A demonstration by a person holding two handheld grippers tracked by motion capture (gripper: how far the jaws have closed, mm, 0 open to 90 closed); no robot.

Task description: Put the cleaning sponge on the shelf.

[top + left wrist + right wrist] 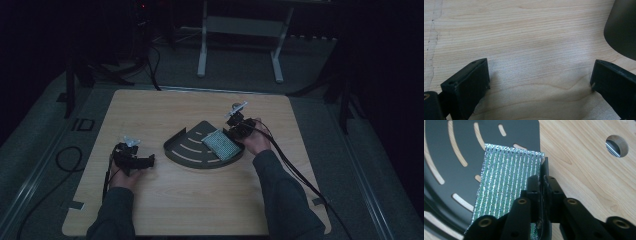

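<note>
The right gripper [543, 182] is clenched on the edge of the rack [506, 135], just beside the sponge [504, 182] that lies on it. To move the rack well, I would keep it level, so the sponge does not slide. The rack is dark, fan-shaped, with curved slots; the sponge is glittery and ribbed. The left gripper [539, 80] is released over the wooden table [524, 37].

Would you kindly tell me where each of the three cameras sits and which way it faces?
High view: above the person's side, looking forward and down at the light wooden table; both forearms, left gripper, right gripper.
Left gripper view: rides the left gripper, facing bare wood; jaws apart.
Right gripper view: rides the right gripper, jaws shut on the silvery-green ribbed pad.
Shared: the dark slotted fan-shaped tray.
</note>
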